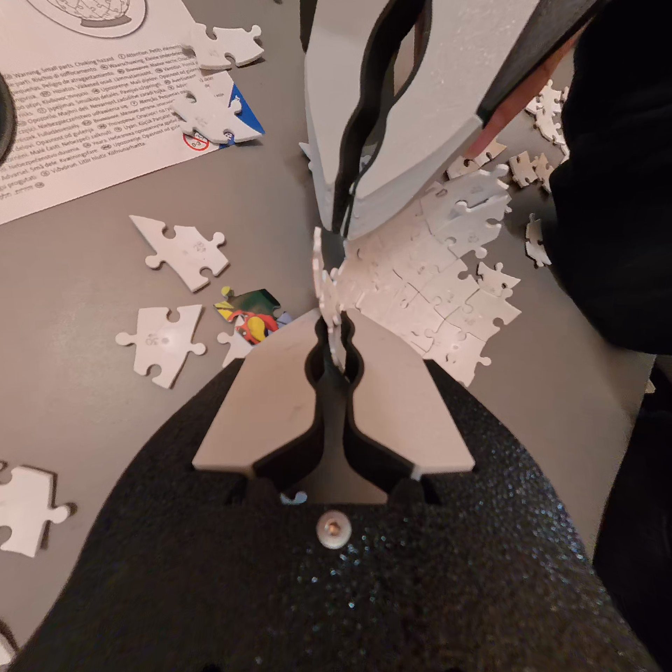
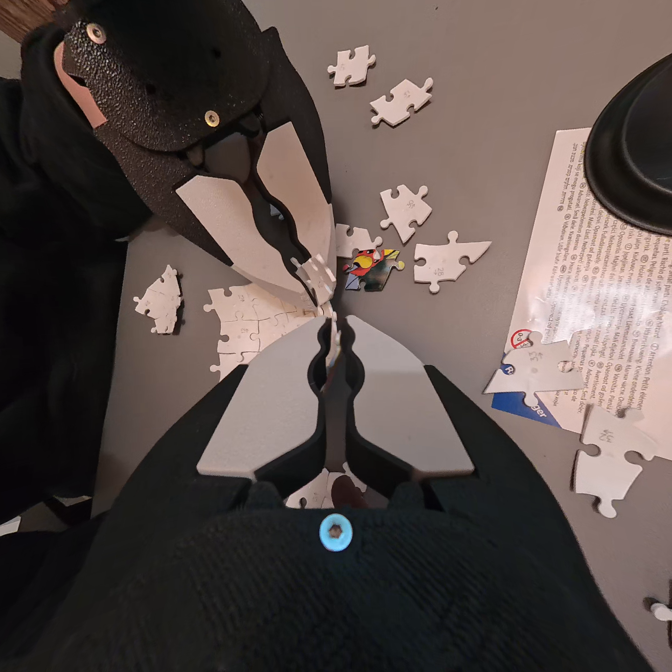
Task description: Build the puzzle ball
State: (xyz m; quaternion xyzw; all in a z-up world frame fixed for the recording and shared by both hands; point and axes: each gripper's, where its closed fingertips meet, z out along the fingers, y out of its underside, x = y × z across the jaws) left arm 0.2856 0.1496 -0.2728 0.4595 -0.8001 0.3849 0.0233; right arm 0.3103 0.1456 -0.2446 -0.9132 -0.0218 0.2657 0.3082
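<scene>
Assembled puzzle section (image 1: 447,291): a curved sheet of joined white jigsaw pieces, blank numbered backs facing the cameras, raised off the grey bench (image 1: 91,418) at its gripped edge.

Left gripper (image 1: 332,338): jaws narrow, closed on a white jigsaw piece (image 1: 329,291) that stands on edge between the pads. The piece meets the edge of the assembled section; whether it is locked in cannot be determined. The right wrist view shows the same gripper (image 2: 312,287) clamped on that white piece (image 2: 314,272).

Right gripper (image 2: 336,334): jaws narrow, closed on the edge of the assembled puzzle section (image 2: 240,320), seen edge-on between the pads. In the left wrist view this gripper (image 1: 340,232) bears on the far edge of the sheet, with the tips of the two grippers close together.

Surroundings: a lone colour-side-up piece (image 1: 254,312) in red, yellow and green lies on the bench just left of the left gripper. Loose white pieces (image 1: 185,251) lie face-down beside it. A printed instruction sheet (image 1: 72,127) lies farther off with two white pieces on it. A black rounded stand (image 2: 640,152) rests on that sheet. A small joined cluster (image 2: 160,302) lies apart from the main section. More loose pieces (image 1: 527,171) lie beyond the sheet, beside a person's dark sleeve (image 1: 618,182).
</scene>
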